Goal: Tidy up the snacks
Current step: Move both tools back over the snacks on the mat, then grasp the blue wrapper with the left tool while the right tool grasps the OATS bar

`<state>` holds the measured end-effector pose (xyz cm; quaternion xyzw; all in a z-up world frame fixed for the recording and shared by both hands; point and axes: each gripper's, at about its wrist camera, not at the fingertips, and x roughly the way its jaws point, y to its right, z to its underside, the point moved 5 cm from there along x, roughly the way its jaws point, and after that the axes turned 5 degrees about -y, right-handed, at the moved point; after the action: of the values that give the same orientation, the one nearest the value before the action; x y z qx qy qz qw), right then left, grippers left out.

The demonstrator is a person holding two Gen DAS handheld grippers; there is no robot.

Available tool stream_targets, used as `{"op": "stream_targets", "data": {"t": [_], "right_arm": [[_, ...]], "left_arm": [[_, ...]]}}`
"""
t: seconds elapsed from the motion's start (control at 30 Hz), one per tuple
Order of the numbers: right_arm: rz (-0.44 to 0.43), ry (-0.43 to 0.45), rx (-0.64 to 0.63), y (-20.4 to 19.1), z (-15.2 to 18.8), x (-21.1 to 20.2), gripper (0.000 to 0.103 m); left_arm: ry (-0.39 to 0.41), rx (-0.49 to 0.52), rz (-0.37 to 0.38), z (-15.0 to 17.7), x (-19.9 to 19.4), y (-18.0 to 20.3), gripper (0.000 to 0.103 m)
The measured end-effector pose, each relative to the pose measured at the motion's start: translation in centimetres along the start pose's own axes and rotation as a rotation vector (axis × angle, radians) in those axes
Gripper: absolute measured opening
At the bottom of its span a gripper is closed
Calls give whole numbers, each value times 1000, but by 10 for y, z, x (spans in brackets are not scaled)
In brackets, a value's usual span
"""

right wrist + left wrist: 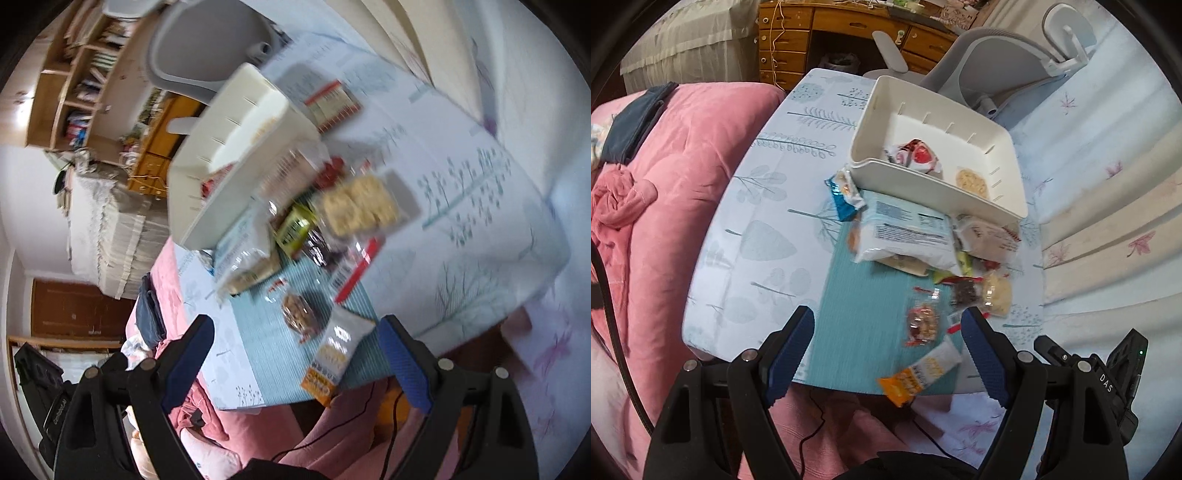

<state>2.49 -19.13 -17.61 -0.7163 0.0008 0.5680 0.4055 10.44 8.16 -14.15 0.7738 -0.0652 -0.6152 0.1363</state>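
A white bin [945,192] [236,184] stands on a small table with a red-and-white packet [918,157] and a round cracker [971,182] inside. A pile of snack packets lies in front of it on a teal mat [864,314] [266,332]: a large pale-blue bag [905,232], a clear nut packet [923,321] [299,317], an orange-and-white bar [919,373] [332,362], and a clear cracker packet [358,206]. My left gripper [888,332] hovers open over the mat's near part. My right gripper [297,339] is open too, above the bar and nut packet, holding nothing.
The table [750,236] wears a pale leaf-print cloth and sits on a bed with a pink quilt [665,192]. A grey chair [990,66] and a wooden desk [798,40] stand behind. A blue wrapper [844,194] lies left of the bin. A black cable [812,435] trails below.
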Motion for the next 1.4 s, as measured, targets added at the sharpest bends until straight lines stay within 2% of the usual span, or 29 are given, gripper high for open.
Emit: {"op": "stream_targets", "data": {"t": [0.17, 0.33, 0.53, 0.67, 0.8, 0.97, 1.23, 1.33, 1.4], "right_arm": [[30, -23, 135, 9, 16, 21, 91], [101, -7, 276, 8, 34, 39, 91], [178, 47, 426, 1, 62, 58, 91], [235, 104, 479, -7, 76, 67, 91], [300, 151, 492, -16, 91, 74, 91], [361, 161, 465, -23, 104, 82, 91], [432, 99, 503, -11, 106, 92, 90], [445, 58, 527, 0, 101, 97, 87], [446, 27, 532, 5, 96, 103, 80]], "left_arm": [[-36, 31, 13, -18, 8, -22, 81], [-61, 111, 7, -48, 15, -44, 81], [-115, 188, 33, -82, 31, -65, 81], [-127, 229, 28, -103, 43, -79, 81], [-172, 212, 30, -122, 63, -94, 81], [-229, 169, 59, -133, 91, -104, 81], [-285, 110, 64, -139, 134, -101, 81], [-302, 103, 72, -140, 146, -97, 81], [-312, 92, 76, -142, 157, -93, 81]]}}
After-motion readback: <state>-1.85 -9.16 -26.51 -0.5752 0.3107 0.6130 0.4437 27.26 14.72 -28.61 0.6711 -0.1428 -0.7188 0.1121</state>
